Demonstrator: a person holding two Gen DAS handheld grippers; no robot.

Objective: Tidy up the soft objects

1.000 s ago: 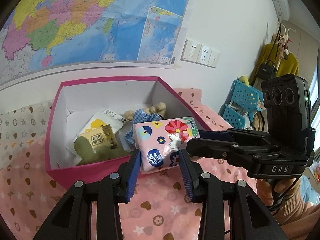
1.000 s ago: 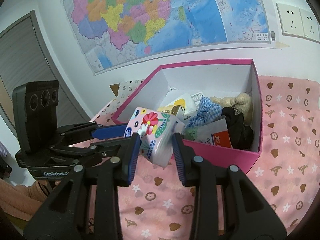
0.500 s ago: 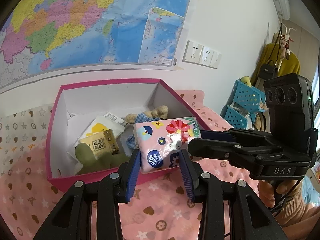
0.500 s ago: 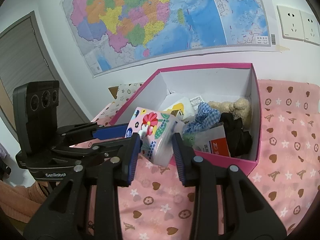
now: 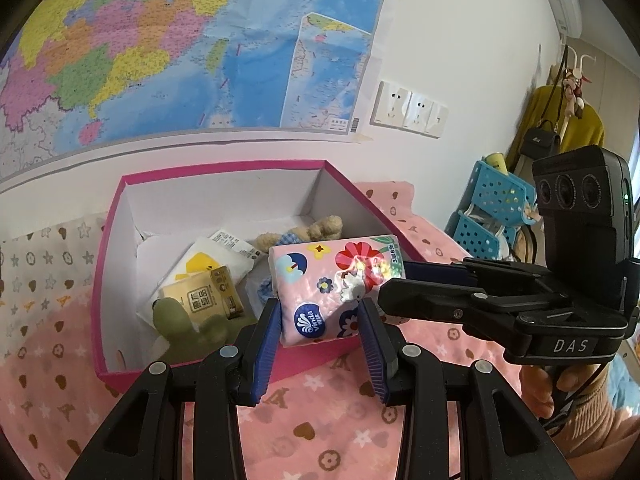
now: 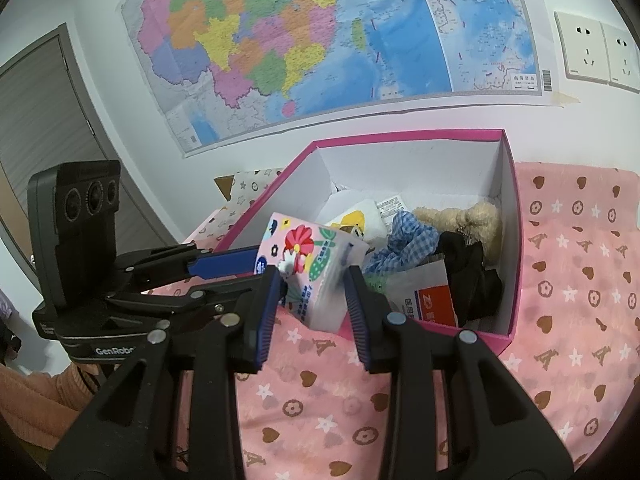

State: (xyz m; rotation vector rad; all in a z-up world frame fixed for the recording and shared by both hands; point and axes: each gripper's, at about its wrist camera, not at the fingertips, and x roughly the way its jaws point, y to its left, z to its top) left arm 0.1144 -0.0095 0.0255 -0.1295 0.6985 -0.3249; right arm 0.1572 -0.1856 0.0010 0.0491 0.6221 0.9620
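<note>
A pink flowered tissue pack (image 5: 332, 284) is held in the air by both grippers, one at each end, just in front of an open pink box (image 5: 208, 172). My left gripper (image 5: 320, 320) is shut on its near end. My right gripper (image 6: 312, 288) is shut on the other end of the tissue pack (image 6: 308, 272). The pink box (image 6: 516, 240) holds a teddy bear (image 6: 468, 220), a blue checked cloth (image 6: 404, 240), a black cloth (image 6: 472, 276), white packets (image 5: 216, 256) and a green soft item (image 5: 176, 316).
The box stands on a pink patterned bedcover (image 6: 580, 264) against a white wall with a map (image 5: 160, 48) and sockets (image 5: 408, 110). Blue baskets (image 5: 492, 208) stand at the right. A grey door (image 6: 44, 120) is at the left.
Both grippers have lifted the tissue pack and carried it a little nearer to the box; the box now sits lower in both views. The grip on the pack is unchanged.
</note>
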